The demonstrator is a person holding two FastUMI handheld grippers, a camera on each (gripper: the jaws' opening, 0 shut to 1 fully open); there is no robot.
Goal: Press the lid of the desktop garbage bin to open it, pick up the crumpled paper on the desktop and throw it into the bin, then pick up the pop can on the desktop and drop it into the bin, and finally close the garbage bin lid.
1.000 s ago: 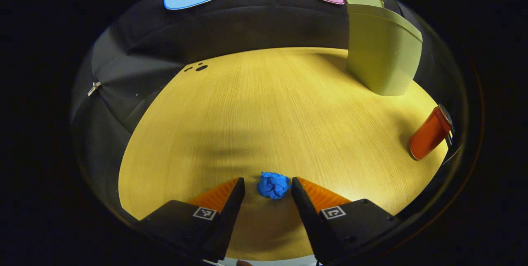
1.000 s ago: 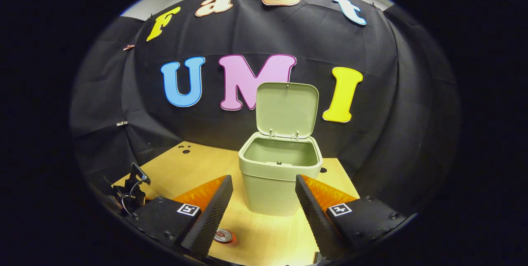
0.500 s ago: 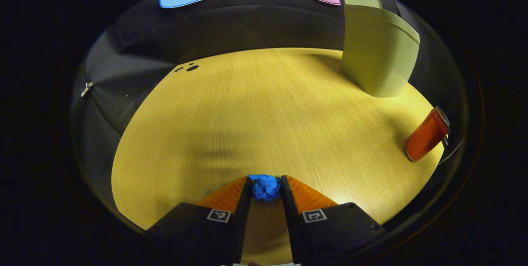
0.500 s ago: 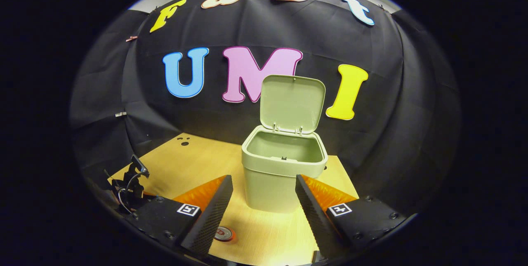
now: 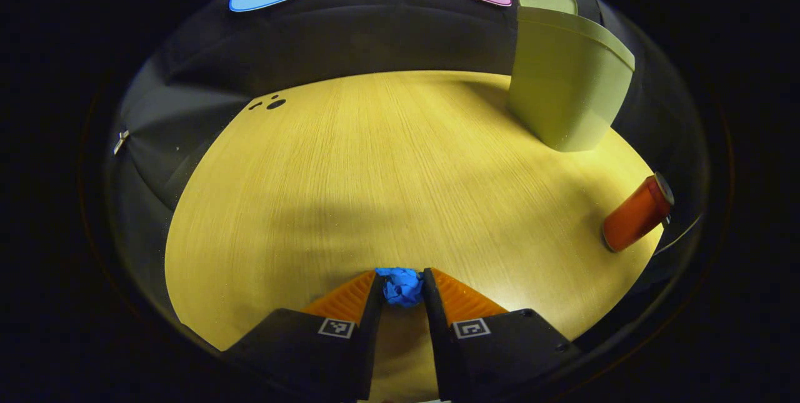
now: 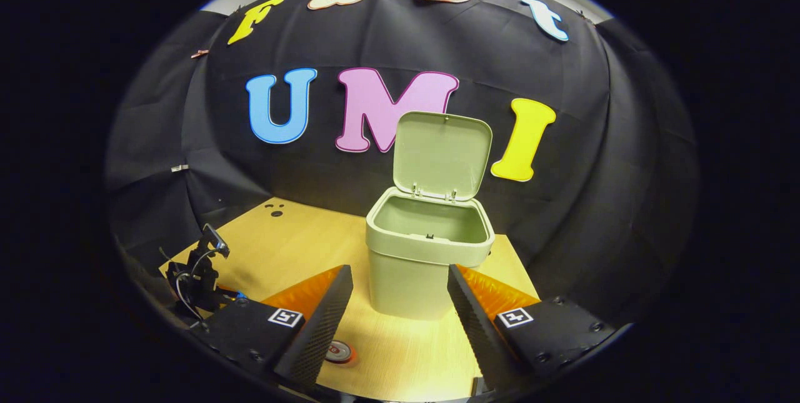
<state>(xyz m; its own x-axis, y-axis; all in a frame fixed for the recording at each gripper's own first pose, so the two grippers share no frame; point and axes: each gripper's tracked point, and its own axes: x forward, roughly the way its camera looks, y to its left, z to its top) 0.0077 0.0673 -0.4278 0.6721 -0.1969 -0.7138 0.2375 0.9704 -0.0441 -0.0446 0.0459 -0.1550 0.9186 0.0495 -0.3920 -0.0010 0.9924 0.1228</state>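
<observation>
The left gripper (image 5: 403,287) has its two fingers pinched in on the crumpled paper (image 5: 402,285), a small blue wad sitting low over the wooden desktop (image 5: 387,178), well away from the garbage bin (image 6: 428,253); whether it has left the wood yet I cannot tell. That wad looks featherlight and soft, so it should squash rather than resist, and a grip across its middle, as it is held now, seems right; too light a pinch and it could slip out on the way over. The bin stands toward the back of the desktop with its lid (image 6: 442,153) tipped up and its mouth open, nothing visible inside. The pop can (image 5: 636,213) stands upright a little in front of the bin on the near side, so a carry from the paper toward the bin passes beside it; it looks light and tippy, slick-walled, best taken around its body. The right gripper (image 6: 400,315) hangs in front of the bin with its fingers spread wide, holding nothing, the can top (image 6: 339,351) showing just below it.
</observation>
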